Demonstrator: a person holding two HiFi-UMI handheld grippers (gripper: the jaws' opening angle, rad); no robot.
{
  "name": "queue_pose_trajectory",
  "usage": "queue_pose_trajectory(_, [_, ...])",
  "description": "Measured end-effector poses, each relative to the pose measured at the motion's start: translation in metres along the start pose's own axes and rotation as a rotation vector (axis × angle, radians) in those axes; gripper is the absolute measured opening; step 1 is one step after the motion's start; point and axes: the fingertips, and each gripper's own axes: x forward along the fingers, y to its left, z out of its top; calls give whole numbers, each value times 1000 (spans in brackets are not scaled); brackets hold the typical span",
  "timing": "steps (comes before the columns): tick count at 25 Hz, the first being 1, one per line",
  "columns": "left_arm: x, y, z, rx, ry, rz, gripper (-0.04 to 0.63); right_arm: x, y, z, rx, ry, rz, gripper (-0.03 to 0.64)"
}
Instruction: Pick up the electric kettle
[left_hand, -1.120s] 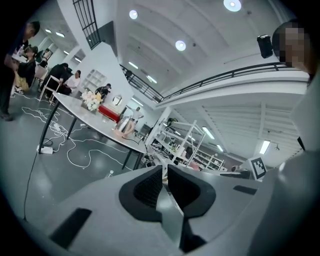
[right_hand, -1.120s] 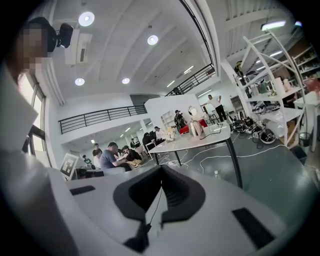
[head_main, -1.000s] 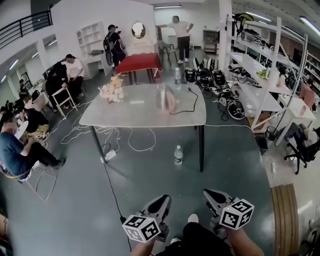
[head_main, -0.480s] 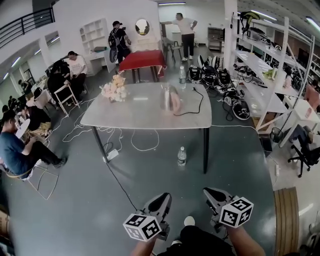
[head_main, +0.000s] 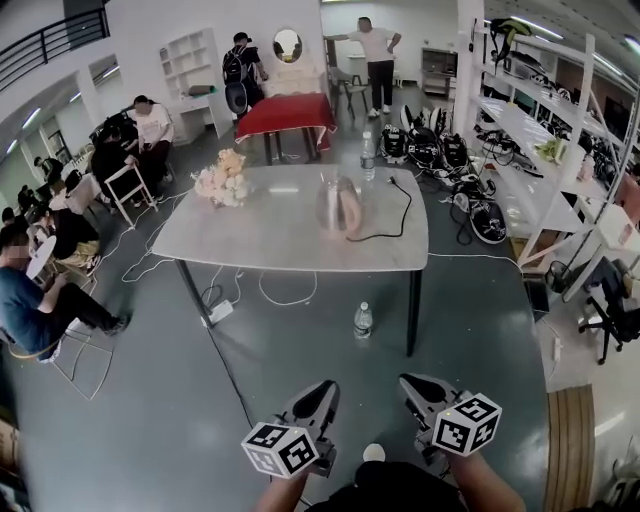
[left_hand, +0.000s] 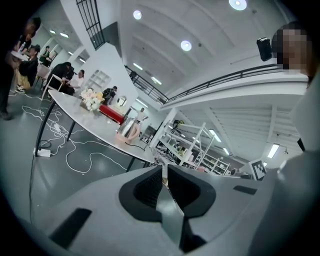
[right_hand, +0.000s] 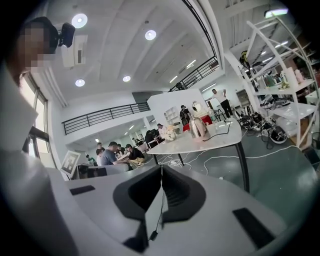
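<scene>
A shiny steel electric kettle (head_main: 336, 207) with a pinkish handle stands near the middle of a grey table (head_main: 270, 245), its black cord (head_main: 393, 212) trailing right. It shows small in the left gripper view as the kettle (left_hand: 128, 130) and in the right gripper view as the kettle (right_hand: 198, 127). Both grippers hang low at the bottom of the head view, far short of the table. My left gripper (head_main: 325, 392) and right gripper (head_main: 410, 384) are shut with nothing between their jaws.
A bunch of pale flowers (head_main: 221, 180) sits on the table's left end and a water bottle (head_main: 368, 156) at its far edge. Another bottle (head_main: 363, 322) stands on the floor under the table among white cables (head_main: 275, 290). Seated people (head_main: 40, 310) are at the left, white shelving (head_main: 525, 170) at the right.
The table and kettle have drawn nearer and lower in the head view as I walk toward them. Both grippers stay shut at the same spot in the view.
</scene>
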Motion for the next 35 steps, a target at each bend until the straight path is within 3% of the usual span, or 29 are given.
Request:
queue_pose_trajectory(13, [83,12,16,7,-3,15,34,42,-63,29,7,27,42,8])
queue_pose_trajectory(27, [116,32,25,41,33,76,34,57,-104,43,11,25,26,8])
queue_pose_trajectory(35, [146,47,43,28,41,35,34,81,-118,54,11,33,-8,8])
